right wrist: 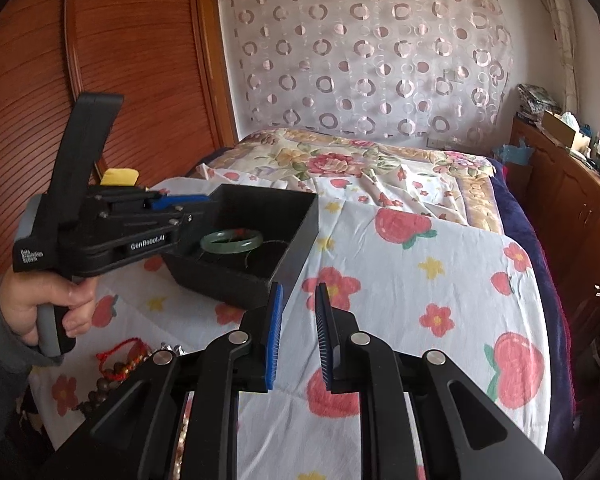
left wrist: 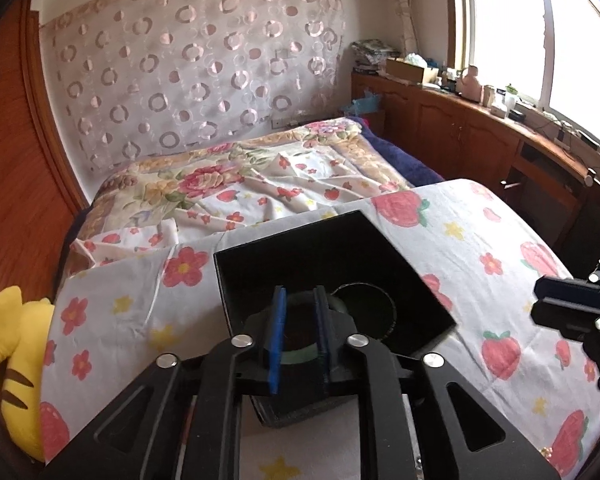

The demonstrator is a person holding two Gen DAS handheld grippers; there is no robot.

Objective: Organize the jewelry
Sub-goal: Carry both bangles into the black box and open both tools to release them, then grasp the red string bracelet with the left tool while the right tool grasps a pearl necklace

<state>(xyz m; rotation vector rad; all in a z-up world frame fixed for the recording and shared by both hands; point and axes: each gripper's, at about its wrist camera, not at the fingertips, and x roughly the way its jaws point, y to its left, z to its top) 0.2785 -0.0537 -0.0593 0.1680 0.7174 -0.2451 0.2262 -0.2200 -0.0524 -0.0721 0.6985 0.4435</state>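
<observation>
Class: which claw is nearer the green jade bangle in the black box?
Left. The left claw hangs over the bangle; the right claw is outside the black box.

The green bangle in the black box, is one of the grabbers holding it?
No. The green bangle lies loose in the black box. The left gripper hovers above it, jaws slightly apart and empty. The right gripper is empty too.

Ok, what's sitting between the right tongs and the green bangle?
In the right wrist view, only the black box's near wall stands between the right tongs and the green bangle, which lies inside that box.
</observation>
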